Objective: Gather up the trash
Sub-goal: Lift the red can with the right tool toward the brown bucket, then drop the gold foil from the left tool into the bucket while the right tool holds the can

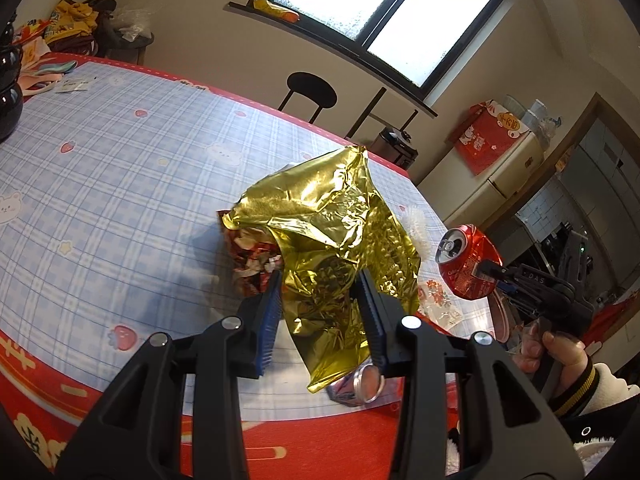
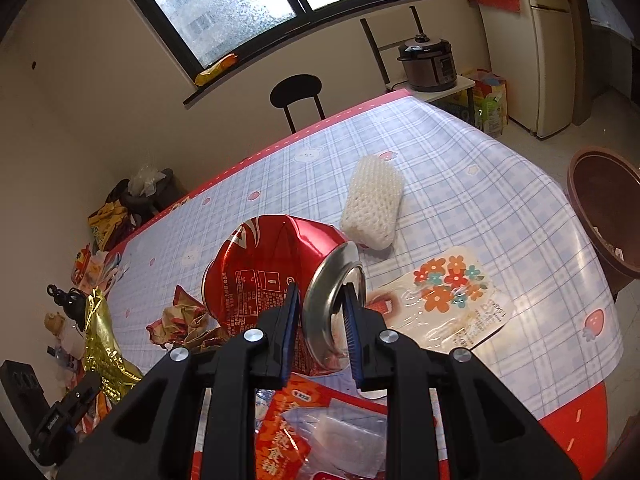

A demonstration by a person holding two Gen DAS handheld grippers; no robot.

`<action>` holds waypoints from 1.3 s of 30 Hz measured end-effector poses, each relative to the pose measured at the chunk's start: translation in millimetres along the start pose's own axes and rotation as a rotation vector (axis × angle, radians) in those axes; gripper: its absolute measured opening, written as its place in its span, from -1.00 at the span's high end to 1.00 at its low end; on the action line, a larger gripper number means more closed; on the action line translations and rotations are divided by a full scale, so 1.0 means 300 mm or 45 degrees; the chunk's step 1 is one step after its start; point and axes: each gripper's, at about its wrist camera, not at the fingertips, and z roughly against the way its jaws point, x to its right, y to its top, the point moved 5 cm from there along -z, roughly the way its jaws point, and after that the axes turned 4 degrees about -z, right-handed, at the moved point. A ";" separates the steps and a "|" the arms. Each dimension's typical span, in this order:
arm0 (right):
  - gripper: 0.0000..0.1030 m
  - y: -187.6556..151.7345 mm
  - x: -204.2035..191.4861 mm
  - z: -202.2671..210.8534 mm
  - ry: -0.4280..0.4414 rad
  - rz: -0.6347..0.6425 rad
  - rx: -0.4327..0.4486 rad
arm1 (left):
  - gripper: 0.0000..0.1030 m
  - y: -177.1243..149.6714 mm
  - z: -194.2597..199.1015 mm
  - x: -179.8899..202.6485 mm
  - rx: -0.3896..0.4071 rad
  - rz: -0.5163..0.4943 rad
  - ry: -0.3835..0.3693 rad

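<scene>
My left gripper (image 1: 318,284) is shut on a crumpled gold foil wrapper (image 1: 324,224), held above the table; it also shows at the left edge of the right wrist view (image 2: 100,336). Red crumpled wrapper scraps (image 1: 250,258) lie under it. My right gripper (image 2: 320,300) is shut on the rim of a dented red soda can (image 2: 272,268), lifted off the table; the can also shows in the left wrist view (image 1: 468,262). A white foam net sleeve (image 2: 374,210), a flowered plastic lid (image 2: 448,300) and a red snack packet (image 2: 288,436) lie on the table.
The table has a blue plaid cloth (image 1: 120,184) with a red border. A brown bin (image 2: 604,216) stands right of the table. A black chair (image 2: 298,96), a rice cooker (image 2: 430,64) and a fridge (image 2: 548,48) stand beyond. A small metal can (image 1: 366,384) lies near the table's front edge.
</scene>
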 end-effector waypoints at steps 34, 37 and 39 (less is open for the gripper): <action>0.57 0.284 1.052 0.490 -0.110 -0.273 0.238 | 0.23 -0.063 -0.494 1.050 -0.054 -0.249 -0.199; 0.57 0.279 1.141 0.547 -0.150 -0.309 0.265 | 0.23 -0.082 -0.579 1.150 -0.093 -0.294 -0.244; 0.56 0.268 1.201 0.581 -0.174 -0.341 0.278 | 0.23 -0.101 -0.649 1.227 -0.132 -0.331 -0.274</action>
